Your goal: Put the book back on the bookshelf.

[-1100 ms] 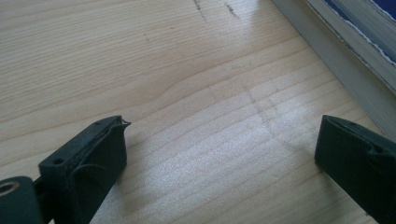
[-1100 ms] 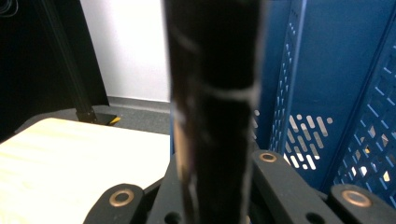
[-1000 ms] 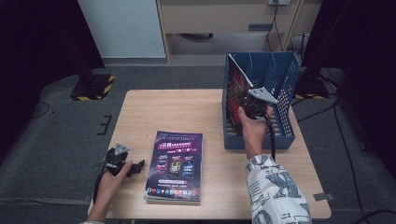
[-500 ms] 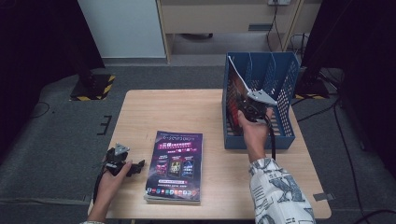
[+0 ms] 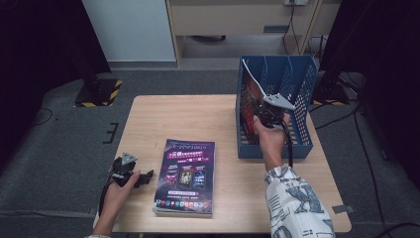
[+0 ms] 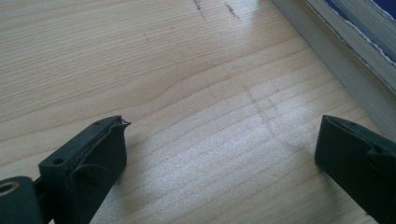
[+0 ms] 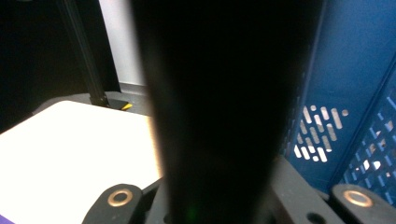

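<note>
A magazine with a dark red cover [image 5: 251, 90] stands tilted in the leftmost slot of the blue file rack [image 5: 303, 84]. My right gripper [image 5: 258, 108] is shut on its lower edge. In the right gripper view the magazine [image 7: 233, 93] is a dark band rising between the jaws. A stack of magazines with a purple cover on top [image 5: 185, 174] lies flat on the wooden table [image 5: 188, 114]. Just left of the stack my left gripper [image 5: 144, 177] rests low on the table. It stands open [image 6: 222, 128] over bare wood, with the stack's page edges [image 6: 348, 44] at its right.
The rack [image 7: 355, 70] stands at the table's back right corner, its other slots holding nothing visible. Grey carpet surrounds the table. A white cabinet [image 5: 131, 27] and dark stands with cables are behind it.
</note>
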A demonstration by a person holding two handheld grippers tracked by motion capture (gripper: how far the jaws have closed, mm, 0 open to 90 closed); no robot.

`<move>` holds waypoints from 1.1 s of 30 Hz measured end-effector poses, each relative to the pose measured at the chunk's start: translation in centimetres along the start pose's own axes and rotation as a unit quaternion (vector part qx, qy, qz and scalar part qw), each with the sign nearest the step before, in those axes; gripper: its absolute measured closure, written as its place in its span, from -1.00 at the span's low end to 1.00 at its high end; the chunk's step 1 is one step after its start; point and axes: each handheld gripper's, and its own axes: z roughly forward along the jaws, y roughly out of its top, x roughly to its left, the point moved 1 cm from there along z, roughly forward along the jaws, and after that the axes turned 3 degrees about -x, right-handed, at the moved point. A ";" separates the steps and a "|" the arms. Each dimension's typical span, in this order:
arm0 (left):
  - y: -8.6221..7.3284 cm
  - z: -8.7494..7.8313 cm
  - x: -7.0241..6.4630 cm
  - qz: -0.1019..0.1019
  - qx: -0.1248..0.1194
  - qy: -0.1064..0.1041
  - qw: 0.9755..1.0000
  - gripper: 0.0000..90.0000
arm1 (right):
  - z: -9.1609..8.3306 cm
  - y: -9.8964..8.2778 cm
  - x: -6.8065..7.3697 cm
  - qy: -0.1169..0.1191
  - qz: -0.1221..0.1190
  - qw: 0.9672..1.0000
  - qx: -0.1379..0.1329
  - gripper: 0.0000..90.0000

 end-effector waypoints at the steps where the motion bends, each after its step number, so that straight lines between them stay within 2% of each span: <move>1: 0.0 0.0 0.0 0.000 0.000 0.000 1.000 -0.97 | 0.0 0.0 -0.1 -0.005 -0.001 1.000 -0.001 0.93; 8: 0.0 0.0 0.0 0.001 0.000 -0.001 1.000 -0.97 | -0.1 0.2 -0.2 -0.032 -0.005 0.999 -0.013 0.93; 13: 0.0 0.0 0.0 0.000 -0.001 -0.001 1.000 -0.97 | 0.1 0.7 -0.1 -0.042 -0.014 0.999 -0.017 0.93; 20: 0.0 0.0 0.0 0.000 -0.001 -0.001 1.000 -0.97 | 0.6 0.9 -0.4 -0.063 -0.008 0.998 -0.029 0.93; 24: 0.0 0.0 0.0 0.000 -0.001 -0.001 1.000 -0.97 | 1.1 0.5 -0.5 -0.073 -0.010 0.997 -0.026 0.93; 33: 0.0 0.0 0.0 0.002 0.001 -0.002 1.000 -0.97 | 1.5 0.0 0.5 -0.065 -0.017 0.997 -0.025 0.92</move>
